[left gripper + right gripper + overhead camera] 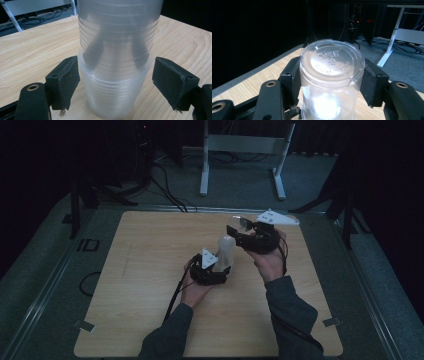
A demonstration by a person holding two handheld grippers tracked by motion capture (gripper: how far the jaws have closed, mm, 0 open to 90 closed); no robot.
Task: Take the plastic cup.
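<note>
High view first, left to right: we see our left gripper (220, 270) near the middle of the table (140, 270), at the foot of a stack of clear cups (226, 251) that stands upside down on the wood. To its right and farther from us, our right gripper (239, 227) sits up at the top of the same stack, with a grey plate (272, 216) on its back.

Left gripper view: the stack (116, 62) stands on the table (35, 47) between our two black pads. The left pad (67, 80) lies against the wall of the bottom cup, or very nearly so. The right pad (172, 80) stands clear of it with a strip of wood showing between, so these jaws are parted around the base and not clamped on it.

Right gripper view: our jaws are closed on the top cup (332, 75) from both sides, each pad (292, 77) pressed to its wall just below the embossed bottom, which faces up. Behind the cup we see the table edge, grey carpet and a white frame (395, 32).
</note>
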